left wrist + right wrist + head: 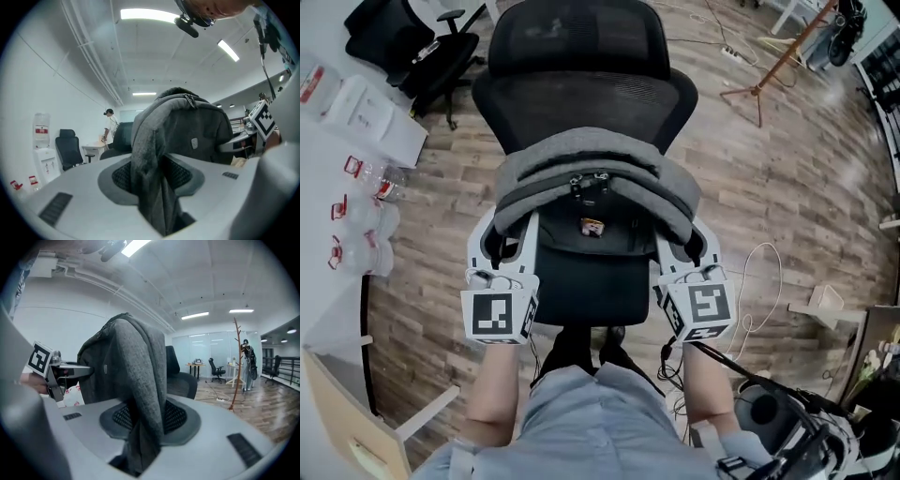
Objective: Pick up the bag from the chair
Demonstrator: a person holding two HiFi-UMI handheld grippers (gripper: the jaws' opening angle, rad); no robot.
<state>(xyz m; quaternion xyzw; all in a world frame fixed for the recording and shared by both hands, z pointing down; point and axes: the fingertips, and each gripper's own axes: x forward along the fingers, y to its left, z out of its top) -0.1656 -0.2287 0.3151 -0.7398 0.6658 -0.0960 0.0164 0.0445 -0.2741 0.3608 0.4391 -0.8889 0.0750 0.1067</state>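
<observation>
A grey fabric backpack (581,164) with a black inner panel hangs in front of the backrest of a black mesh office chair (581,75), above its seat and between the two tools. I cannot tell whether its lower edge touches the seat. The left gripper (511,242) is clamped on the bag's left side. In the left gripper view a fold of the grey fabric (150,154) runs down between the jaws, which press on it from both sides, and the bag's body rises behind. The right gripper (680,246) is clamped on the right side in the same way. In its own view the grey fabric (140,380) is pinched between the ribbed dark pads (176,417). Both tools sit level with each other, their marker cubes facing up, with the person's bare forearms behind them. Two zipper pulls (591,178) lie at the top middle of the bag. The chair stands on a wood-plank floor (787,187). A white table (337,122) with clear plastic bottles (380,178) is at the left, and a wooden coat stand (769,70) is well apart at the upper right
</observation>
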